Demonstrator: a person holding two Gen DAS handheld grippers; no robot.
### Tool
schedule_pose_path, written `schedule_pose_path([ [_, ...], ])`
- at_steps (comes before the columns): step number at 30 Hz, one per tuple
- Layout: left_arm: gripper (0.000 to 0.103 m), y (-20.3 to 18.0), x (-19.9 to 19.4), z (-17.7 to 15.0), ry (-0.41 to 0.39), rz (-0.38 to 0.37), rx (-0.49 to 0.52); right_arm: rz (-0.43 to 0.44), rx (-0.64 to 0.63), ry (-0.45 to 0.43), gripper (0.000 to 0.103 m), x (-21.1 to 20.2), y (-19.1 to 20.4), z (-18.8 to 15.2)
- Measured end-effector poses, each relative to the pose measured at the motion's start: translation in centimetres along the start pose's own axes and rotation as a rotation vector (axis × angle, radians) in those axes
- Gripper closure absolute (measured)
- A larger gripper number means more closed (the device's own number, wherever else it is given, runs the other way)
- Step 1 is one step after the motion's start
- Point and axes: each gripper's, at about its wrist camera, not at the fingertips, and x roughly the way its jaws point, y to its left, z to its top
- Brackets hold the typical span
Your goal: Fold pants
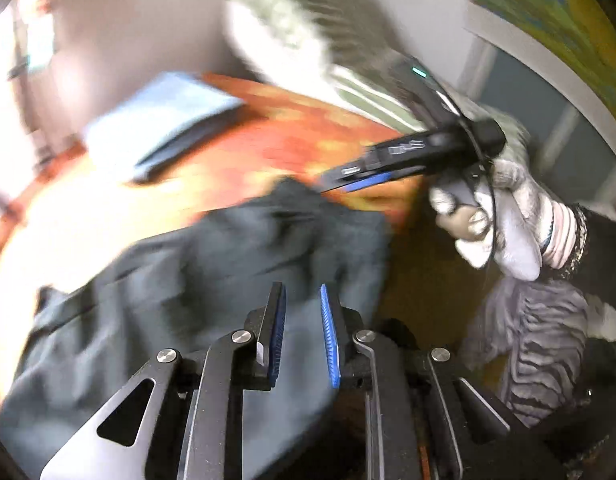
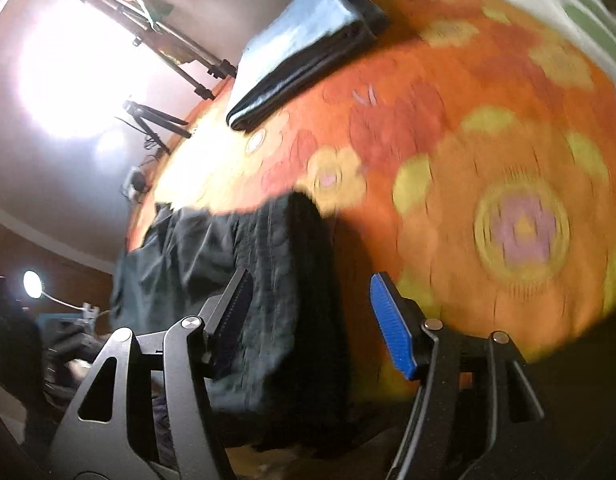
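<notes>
Orange flowered bedspread covers the bed, with folded light-blue cloth at its far side. Dark pants lie crumpled at the near edge, partly hanging off. Left gripper hovers over them, slightly parted, pinching nothing. Right gripper is spread wide beside the pants, empty, held by a gloved hand.

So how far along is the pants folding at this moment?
Done: a folded stack lies further back on the orange bedspread. In hand: nothing; the dark pants lie rumpled, and both the left gripper and right gripper show a gap, gripping nothing. Left: smoothing and folding this pair.
</notes>
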Motion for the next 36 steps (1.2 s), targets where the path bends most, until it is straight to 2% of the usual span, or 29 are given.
schedule_pose_path([
  [1,0.087,1.8,-1.2,-0.7,-0.013,0.039,-0.04,0.003,-0.007,-0.004,0.029,0.3,0.1,0.7],
  [5,0.087,8.9,-5.1,-5.1,-0.022,0.206,-0.203,0.041,-0.046,-0.003,0.022,2.6,0.6,3.2],
  [8,0.087,13.8,-7.5,-9.2,-0.034,0.29,-0.349,0.064,-0.05,0.05,0.021,4.8,0.9,3.2],
  [9,0.087,14.8,-8.0,-10.3,-0.037,0.312,-0.376,0.052,-0.083,0.04,0.018,4.9,1.5,3.0],
  [13,0.087,18.6,-9.8,-14.9,-0.052,0.382,-0.504,0.079,-0.131,0.079,0.018,5.8,3.0,2.3],
  [14,0.087,19.2,-9.9,-15.6,-0.055,0.394,-0.528,0.059,-0.149,0.072,0.018,5.9,3.4,2.0],
  [16,0.087,20.5,-10.1,-17.0,-0.057,0.413,-0.573,0.022,-0.175,0.059,0.028,6.1,3.9,1.7],
  [19,0.087,21.4,-9.7,-18.6,-0.06,0.425,-0.612,0.062,-0.152,0.071,0.052,6.1,3.9,1.2],
  [21,0.087,21.7,-9.7,-19.5,-0.063,0.437,-0.631,0.038,-0.168,0.071,0.058,6.0,4.9,0.6],
  [22,0.087,21.9,-9.7,-20.0,-0.07,0.437,-0.647,0.012,-0.178,0.061,0.071,5.8,5.3,0.4],
  [24,0.087,22.1,-9.9,-20.5,-0.081,0.441,-0.665,-0.03,-0.204,0.026,0.088,4.9,6.5,0.0],
  [29,0.087,22.3,-9.3,-21.0,-0.082,0.438,-0.664,-0.125,-0.257,-0.055,0.091,2.5,8.1,0.8],
  [30,0.087,22.2,-9.3,-21.0,-0.085,0.437,-0.663,-0.169,-0.262,-0.073,0.091,2.4,8.1,0.9],
  [34,0.087,21.9,-8.7,-20.6,-0.083,0.43,-0.651,-0.263,-0.247,-0.092,0.092,2.2,7.4,1.6],
  [36,0.087,21.8,-8.3,-20.3,-0.079,0.424,-0.638,-0.325,-0.285,-0.114,0.092,1.9,7.6,1.6],
])
